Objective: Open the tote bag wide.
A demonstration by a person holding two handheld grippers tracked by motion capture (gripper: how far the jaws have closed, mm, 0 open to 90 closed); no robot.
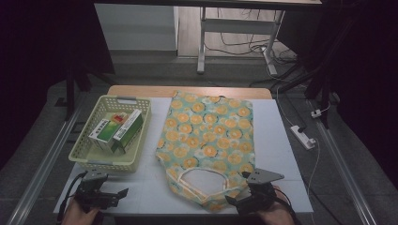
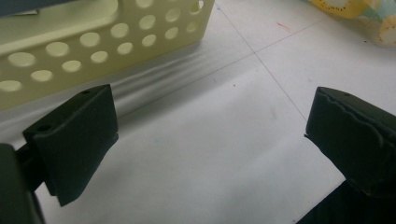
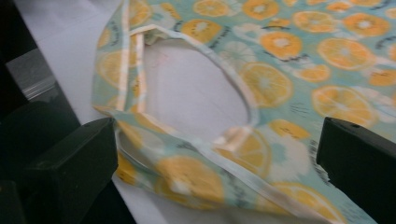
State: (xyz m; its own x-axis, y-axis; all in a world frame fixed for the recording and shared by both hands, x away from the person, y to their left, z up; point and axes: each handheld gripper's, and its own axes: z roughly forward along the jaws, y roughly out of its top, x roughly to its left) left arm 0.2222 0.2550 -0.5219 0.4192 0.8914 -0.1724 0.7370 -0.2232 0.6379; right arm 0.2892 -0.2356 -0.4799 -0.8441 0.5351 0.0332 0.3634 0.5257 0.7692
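Right gripper [image 3: 217, 154], jaws wide apart, the tote bag [image 3: 280, 84] handle lying between them. Left gripper [image 2: 210, 140] gapes too, bare table [image 2: 210, 154] between its jaws.

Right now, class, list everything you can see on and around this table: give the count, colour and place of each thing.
Tote bag: one, teal with orange slices, flat mid-table, handle toward the person.
Basket: one, pale yellow, perforated, table's left.
Boxes: at least two, green and white, inside the basket.
Table: one, white top.
Power strip: one, white, floor at right.
Left gripper: one, black, open, near the basket.
Right gripper: one, black, open, at the bag's handle.
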